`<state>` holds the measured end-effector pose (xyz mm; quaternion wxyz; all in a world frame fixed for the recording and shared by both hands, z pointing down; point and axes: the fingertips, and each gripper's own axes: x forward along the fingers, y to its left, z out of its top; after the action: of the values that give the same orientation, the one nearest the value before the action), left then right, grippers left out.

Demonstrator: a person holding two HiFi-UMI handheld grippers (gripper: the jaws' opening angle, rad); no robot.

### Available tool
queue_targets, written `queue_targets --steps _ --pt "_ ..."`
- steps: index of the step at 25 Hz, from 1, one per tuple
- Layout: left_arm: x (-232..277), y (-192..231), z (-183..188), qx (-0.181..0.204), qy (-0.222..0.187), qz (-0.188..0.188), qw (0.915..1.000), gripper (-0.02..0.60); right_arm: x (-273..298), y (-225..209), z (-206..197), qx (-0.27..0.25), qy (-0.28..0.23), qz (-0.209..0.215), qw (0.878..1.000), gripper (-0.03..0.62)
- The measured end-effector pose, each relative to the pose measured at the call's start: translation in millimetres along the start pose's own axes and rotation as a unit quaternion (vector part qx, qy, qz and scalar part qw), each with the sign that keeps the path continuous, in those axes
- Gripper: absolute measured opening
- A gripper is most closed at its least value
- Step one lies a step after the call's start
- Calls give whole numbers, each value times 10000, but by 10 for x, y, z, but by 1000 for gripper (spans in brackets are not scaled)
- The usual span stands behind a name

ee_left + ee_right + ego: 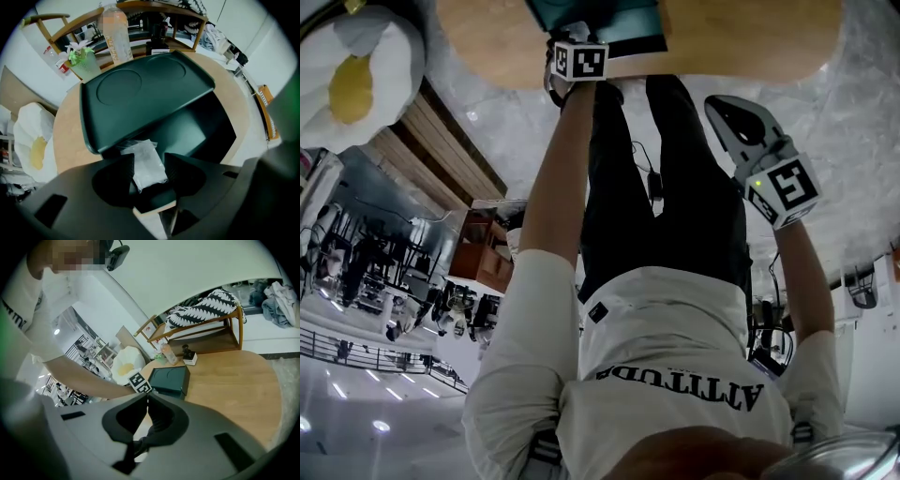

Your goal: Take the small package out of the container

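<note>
A dark green container (206, 126) stands on the round wooden table (65, 136) with its lid (140, 93) tilted up. Just inside its near wall lies the small clear package (146, 164). My left gripper (149, 159) reaches into the container, and the package lies between its wide-spread pads without being squeezed. In the head view, the left gripper (577, 42) is at the container (628, 23). My right gripper (727, 111) is held off the table, away from the container (171, 378). The right gripper (147, 394) is shut, with nothing between its jaws.
Behind the container stand a clear bottle (116, 35) and a green cup (84, 61). A small black-and-white box (189, 357) sits near the table's far edge. A white and yellow cushion (30, 140) lies left of the table, with a wooden rack (206, 329) behind it.
</note>
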<state>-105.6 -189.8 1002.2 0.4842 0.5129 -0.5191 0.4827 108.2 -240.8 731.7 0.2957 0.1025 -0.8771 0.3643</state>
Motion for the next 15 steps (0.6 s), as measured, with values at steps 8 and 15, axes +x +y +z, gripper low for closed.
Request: queue_targets --steps 8,15 --pt "306 2 -55 -289 655 9 9974 205 121 -91 16 55 -37 23 10000 21" --pt "235 -148 -64 -400 477 -135 9980 44 145 -133 34 17 -78 22 10000 21"
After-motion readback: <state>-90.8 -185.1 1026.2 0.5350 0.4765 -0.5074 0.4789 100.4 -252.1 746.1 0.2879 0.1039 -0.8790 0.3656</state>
